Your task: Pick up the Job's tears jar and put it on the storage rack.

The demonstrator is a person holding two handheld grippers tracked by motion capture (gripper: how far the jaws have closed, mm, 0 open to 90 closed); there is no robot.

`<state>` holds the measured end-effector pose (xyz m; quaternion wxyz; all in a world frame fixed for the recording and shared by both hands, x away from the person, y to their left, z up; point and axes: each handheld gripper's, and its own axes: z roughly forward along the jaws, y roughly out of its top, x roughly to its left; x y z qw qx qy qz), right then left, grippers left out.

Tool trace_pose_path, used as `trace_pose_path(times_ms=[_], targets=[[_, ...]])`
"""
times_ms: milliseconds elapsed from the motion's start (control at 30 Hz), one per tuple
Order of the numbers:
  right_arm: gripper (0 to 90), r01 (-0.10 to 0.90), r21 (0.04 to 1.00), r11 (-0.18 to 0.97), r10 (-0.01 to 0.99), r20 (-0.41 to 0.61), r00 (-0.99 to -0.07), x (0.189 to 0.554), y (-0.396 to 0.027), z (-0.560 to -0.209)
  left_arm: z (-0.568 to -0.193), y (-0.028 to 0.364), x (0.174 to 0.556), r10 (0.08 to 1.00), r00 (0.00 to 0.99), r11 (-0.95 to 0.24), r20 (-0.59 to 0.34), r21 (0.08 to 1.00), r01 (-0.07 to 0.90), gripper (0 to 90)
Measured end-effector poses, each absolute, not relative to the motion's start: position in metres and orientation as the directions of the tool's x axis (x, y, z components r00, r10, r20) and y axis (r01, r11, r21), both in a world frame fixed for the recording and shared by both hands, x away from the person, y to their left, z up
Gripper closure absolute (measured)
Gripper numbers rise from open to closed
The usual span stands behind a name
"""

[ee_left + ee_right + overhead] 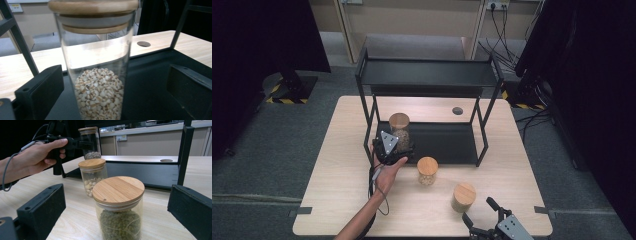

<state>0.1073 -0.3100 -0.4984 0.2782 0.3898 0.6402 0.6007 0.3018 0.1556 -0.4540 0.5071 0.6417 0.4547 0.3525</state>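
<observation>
Here the left gripper (pixel 395 148) is reaching over the lower tray of the black shelf (pixel 447 142), and the tall jar (pixel 96 62) is standing straight ahead of it, at twelve o'clock between its jaws. In the left gripper view those jaws are standing apart, with a gap showing on each side of the glass, so nothing is being clamped yet. The jar is resting upright on the tray's near left part, its long axis vertical, its wooden lid pointing up, pale grains lying in its bottom half.

The right gripper (pixel 482 212) is hovering low at the table's five o'clock corner, jaws spread wide. The green-bean jar (pixel 118 207) is sitting upright at its twelve o'clock, near but untouched. A third jar (pixel 427 171), holding larger pale seeds, is standing on the bare wooden table (pixel 337 165) at roughly ten o'clock from the green-bean jar, just in front of the tray.

Judging by position, the left hand is far nearer the tall jar, and any grip would close sideways across its vertical axis.
</observation>
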Motion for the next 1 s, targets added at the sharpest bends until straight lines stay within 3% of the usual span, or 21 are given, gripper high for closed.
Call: trace_pose_path(times_ms=[1000], targets=[[1.7,0.161,0.987,-0.027,0.836,0.111,-0.537,0.106,-0.31,-0.498,-0.45,0.185,0.252,0.903,0.428,-0.054,-0.025,0.984,0.171,1.4]])
